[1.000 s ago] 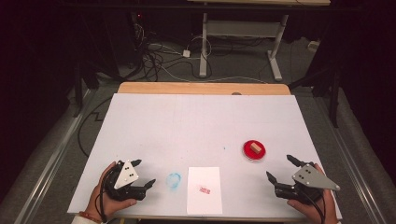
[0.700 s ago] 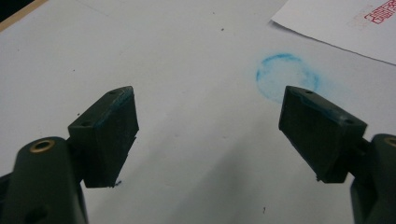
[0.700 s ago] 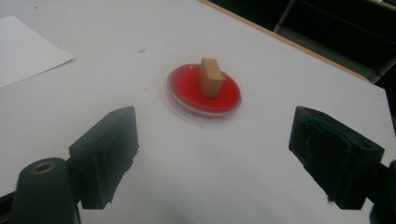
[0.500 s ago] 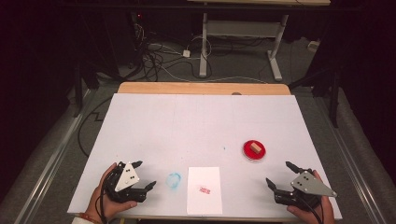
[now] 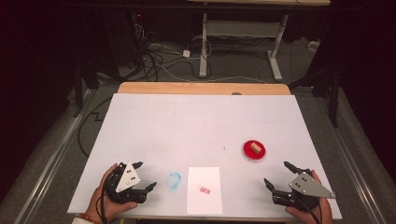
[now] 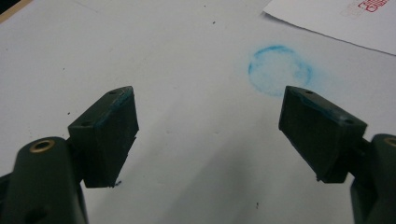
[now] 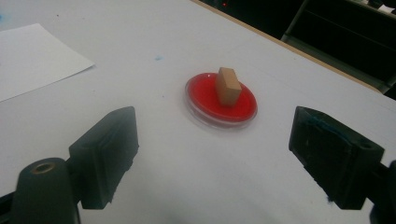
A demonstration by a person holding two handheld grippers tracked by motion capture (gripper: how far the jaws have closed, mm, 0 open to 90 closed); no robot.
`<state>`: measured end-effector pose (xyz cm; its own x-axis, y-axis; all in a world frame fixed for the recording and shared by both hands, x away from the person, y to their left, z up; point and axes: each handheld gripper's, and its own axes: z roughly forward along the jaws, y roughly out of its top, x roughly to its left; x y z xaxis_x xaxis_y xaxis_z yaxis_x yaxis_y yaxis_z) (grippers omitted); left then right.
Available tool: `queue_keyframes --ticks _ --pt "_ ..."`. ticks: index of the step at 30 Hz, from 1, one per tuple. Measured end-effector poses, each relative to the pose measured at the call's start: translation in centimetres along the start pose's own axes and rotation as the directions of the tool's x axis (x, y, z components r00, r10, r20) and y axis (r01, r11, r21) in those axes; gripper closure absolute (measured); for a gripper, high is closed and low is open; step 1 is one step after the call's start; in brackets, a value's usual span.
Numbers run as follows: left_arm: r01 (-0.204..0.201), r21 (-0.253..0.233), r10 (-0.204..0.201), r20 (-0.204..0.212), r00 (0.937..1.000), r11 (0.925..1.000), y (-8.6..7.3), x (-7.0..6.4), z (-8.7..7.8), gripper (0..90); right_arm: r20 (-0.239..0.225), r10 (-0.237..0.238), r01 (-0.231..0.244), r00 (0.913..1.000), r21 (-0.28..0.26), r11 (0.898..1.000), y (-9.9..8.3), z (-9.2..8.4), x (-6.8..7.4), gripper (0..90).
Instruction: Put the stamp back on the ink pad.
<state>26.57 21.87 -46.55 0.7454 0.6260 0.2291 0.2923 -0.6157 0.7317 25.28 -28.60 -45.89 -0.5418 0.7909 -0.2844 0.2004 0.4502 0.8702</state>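
A small wooden block (image 5: 255,147) (image 7: 227,86) stands on a round red pad (image 5: 253,151) (image 7: 201,101) at the right of the white table. A white sheet of paper (image 5: 203,189) (image 7: 32,58) with a small red mark (image 5: 204,190) lies near the front edge. Just left of it is a blue ring stain (image 5: 174,179) (image 6: 279,70). My left gripper (image 5: 144,176) (image 6: 208,135) rests open at the front left, pointing at the stain. My right gripper (image 5: 277,173) (image 7: 215,156) is open at the front right, short of the red pad, with nothing between its jaws.
The white table (image 5: 187,126) has a wooden strip (image 5: 201,88) along its far edge. Behind it are cables (image 5: 154,56) on the floor and a desk frame (image 5: 238,32). A hand holds each gripper at the table's front edge.
The right gripper has drawn back toward the front edge and slightly left. The left gripper has barely moved.
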Motion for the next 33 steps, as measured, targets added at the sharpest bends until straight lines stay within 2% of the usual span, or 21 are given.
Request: queue_keyframes --ticks 15,23,33 --pt "-0.008 0.009 0.008 0.000 1.0000 0.9999 0.02 -0.16 0.02 19.2 -0.005 -0.019 0.019 0.9998 -0.008 1.000 0.18 -0.05 0.33 16.3" --pt "-0.002 0.017 0.002 -0.004 1.0000 0.9999 0.02 0.22 0.35 19.2 -0.007 -0.024 0.023 0.9997 -0.026 0.999 0.48 0.13 0.34 16.3" --pt "0.005 0.018 -0.005 -0.007 1.0000 0.9998 -0.04 0.30 0.33 19.2 -0.002 -0.031 0.031 0.9995 -0.015 0.999 0.49 0.30 0.44 16.3"
